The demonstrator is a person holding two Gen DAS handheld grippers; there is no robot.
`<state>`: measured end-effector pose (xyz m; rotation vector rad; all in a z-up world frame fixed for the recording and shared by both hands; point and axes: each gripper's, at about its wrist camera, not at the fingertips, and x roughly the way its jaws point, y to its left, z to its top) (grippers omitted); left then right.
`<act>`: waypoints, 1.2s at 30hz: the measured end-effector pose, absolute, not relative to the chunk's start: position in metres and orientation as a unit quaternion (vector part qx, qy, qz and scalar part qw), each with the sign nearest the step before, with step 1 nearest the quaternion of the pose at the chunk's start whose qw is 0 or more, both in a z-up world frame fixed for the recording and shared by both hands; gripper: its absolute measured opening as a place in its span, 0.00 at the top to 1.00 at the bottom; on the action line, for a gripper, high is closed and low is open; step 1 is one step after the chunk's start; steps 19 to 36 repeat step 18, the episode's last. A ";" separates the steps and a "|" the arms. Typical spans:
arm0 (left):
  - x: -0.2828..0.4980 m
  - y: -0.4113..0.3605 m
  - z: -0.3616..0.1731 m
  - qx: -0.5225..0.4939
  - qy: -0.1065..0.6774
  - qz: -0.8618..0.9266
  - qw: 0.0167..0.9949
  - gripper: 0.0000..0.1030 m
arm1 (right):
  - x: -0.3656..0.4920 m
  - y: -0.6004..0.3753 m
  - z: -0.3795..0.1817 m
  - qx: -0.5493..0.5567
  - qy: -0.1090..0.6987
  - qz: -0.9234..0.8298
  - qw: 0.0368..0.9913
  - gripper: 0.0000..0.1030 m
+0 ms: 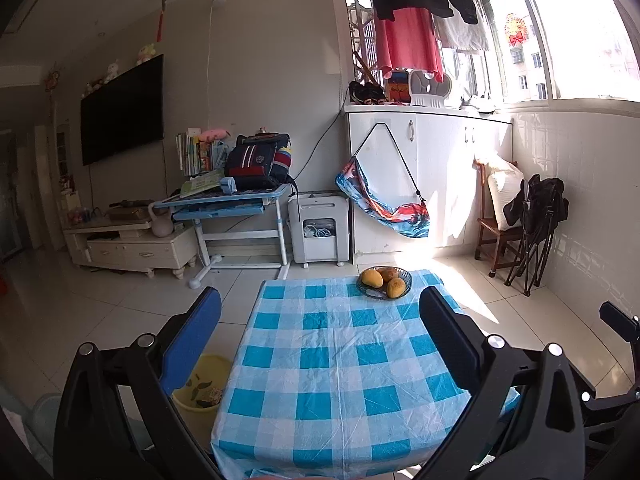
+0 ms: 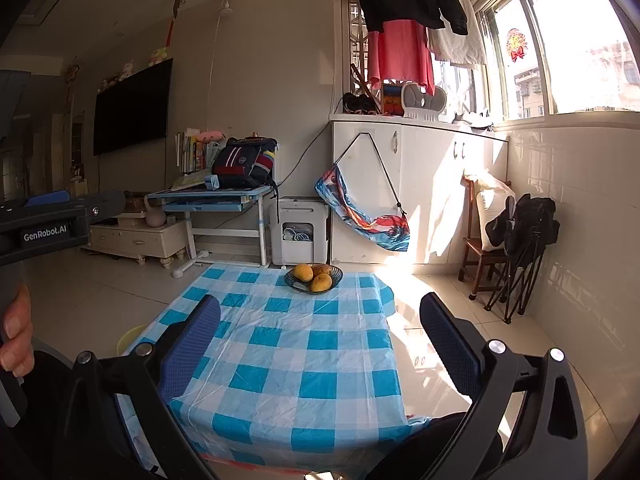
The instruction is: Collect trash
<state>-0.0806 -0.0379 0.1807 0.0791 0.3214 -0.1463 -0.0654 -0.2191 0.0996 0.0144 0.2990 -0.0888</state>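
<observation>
At lower left of the left view, the yellow trash bin (image 1: 202, 390) sits beside the table (image 1: 340, 360), just under the left gripper's (image 1: 320, 332) wide-open, empty fingers (image 1: 196, 336); the right gripper (image 2: 320, 336) likewise gapes empty

Glossy plastic tablecloth (image 1: 340, 360), creased

Blue-and-white checked cloth (image 1: 340, 360) covers the tabletop; beside it a yellow bin (image 1: 202, 394); orange-yellow fruit (image 1: 384, 280) in a dark bowl (image 1: 406, 280).

Open checked tablecloth (image 1: 340, 360) across centre frame, free to pass over; only a fruit bowl (image 1: 384, 282) at its far edge. Yellow bin (image 1: 204, 396) tucked against the table's lower-left side.
</observation>
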 end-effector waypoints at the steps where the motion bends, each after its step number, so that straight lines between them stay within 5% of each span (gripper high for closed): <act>1: -0.080 -0.035 0.180 0.035 0.163 -0.068 0.984 0.07 | -0.064 -0.218 0.099 0.007 0.150 -0.042 0.988 0.07; 36: -0.046 -0.026 0.148 0.052 0.214 -0.048 0.974 0.07 | -0.036 -0.207 0.089 -0.006 0.171 -0.025 0.985 0.07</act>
